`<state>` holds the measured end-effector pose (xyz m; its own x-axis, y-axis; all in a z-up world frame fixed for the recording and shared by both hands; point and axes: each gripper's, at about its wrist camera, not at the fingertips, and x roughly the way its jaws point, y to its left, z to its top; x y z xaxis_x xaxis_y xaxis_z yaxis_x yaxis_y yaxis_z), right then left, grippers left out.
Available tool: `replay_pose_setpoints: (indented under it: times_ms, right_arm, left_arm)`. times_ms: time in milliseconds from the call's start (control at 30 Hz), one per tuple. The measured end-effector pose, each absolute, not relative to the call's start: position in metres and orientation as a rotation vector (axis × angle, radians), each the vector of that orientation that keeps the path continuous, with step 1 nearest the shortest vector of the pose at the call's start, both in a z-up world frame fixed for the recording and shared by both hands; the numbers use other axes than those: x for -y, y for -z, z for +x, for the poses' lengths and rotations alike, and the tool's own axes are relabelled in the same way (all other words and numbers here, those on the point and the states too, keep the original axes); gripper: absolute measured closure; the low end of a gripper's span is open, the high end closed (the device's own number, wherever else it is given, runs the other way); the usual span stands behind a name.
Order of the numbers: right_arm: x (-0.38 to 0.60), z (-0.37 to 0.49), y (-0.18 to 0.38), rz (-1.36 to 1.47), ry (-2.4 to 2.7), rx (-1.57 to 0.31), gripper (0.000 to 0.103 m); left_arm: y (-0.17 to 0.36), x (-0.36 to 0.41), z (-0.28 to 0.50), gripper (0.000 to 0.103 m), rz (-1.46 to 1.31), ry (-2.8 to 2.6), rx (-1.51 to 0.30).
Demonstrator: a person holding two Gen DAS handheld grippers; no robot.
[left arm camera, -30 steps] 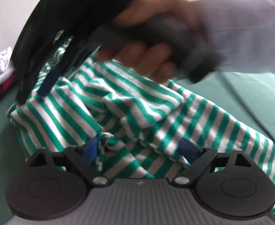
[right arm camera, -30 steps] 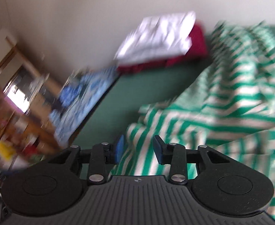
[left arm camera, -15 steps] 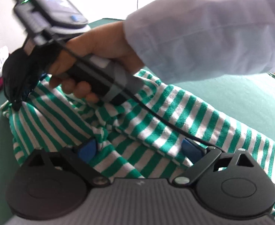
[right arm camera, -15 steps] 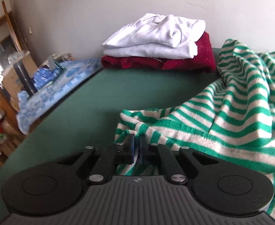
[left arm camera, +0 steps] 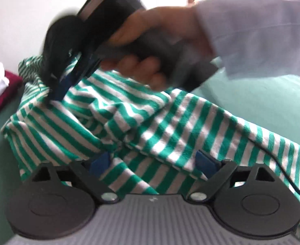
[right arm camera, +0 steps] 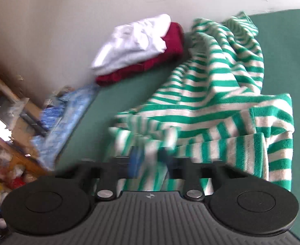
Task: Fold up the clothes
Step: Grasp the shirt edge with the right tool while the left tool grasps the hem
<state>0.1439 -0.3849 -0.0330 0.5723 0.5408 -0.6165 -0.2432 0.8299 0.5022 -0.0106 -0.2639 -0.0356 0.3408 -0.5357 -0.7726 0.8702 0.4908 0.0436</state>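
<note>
The left claw (left arm camera: 153, 161) stands wide, its blue pads on either side of a fold of the green-and-white striped garment (left arm camera: 129, 118). The right claw (right arm camera: 150, 159) is partly apart with striped cloth between its blurred fingers; a firm grip I cannot tell. The garment lies crumpled on the green surface (right arm camera: 288, 47). Far left is a folded white and red stack (right arm camera: 141, 47).

Green and white stripes on the garment (right arm camera: 221, 94); plain green desk (right arm camera: 288, 47); white clothes (right arm camera: 135, 40) over dark red one (right arm camera: 166, 57); blue-patterned cloth (right arm camera: 68, 112).
</note>
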Motion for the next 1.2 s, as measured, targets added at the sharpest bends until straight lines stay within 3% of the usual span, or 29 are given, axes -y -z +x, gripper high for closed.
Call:
replay_pose_setpoints:
  times_ms: [67, 167, 333, 433, 567, 767, 967, 1067, 1200]
  right_arm:
    - [0.392, 0.139, 0.031, 0.429, -0.424, -0.809, 0.095]
    - [0.403, 0.111, 0.013, 0.419, -0.502, -0.778, 0.081]
    - [0.389, 0.03, -0.017, 0.024, -0.66, -0.73, 0.082]
    - [0.379, -0.006, -0.012, -0.172, -0.666, -0.68, 0.082]
    - [0.361, -0.024, 0.005, -0.342, -0.664, -0.616, 0.089]
    - [0.366, -0.023, 0.014, -0.365, -0.695, -0.571, 0.088]
    - [0.355, -0.022, 0.024, -0.385, -0.726, -0.552, 0.087]
    - [0.351, -0.016, 0.029, -0.357, -0.712, -0.558, 0.088]
    - [0.348, -0.013, 0.028, -0.356, -0.695, -0.56, 0.099]
  left_arm:
    - [0.033, 0.261, -0.016, 0.018, 0.516, 0.986, -0.784]
    - [0.019, 0.242, -0.023, 0.014, 0.53, 0.974, -0.739]
    - [-0.002, 0.202, 0.0, 0.013, 0.471, 0.897, -0.676]
    - [-0.008, 0.201, 0.033, 0.025, 0.439, 0.935, -0.727]
    - [-0.004, 0.214, 0.061, 0.026, 0.426, 1.064, -0.828]
    - [-0.018, 0.193, 0.06, 0.025, 0.458, 1.127, -0.835]
    - [-0.037, 0.176, 0.107, 0.027, 0.199, 1.047, -0.837]
    - [-0.013, 0.197, 0.144, 0.045, 0.109, 0.98, -0.904]
    - [0.017, 0.221, 0.174, 0.071, 0.134, 0.884, -0.951]
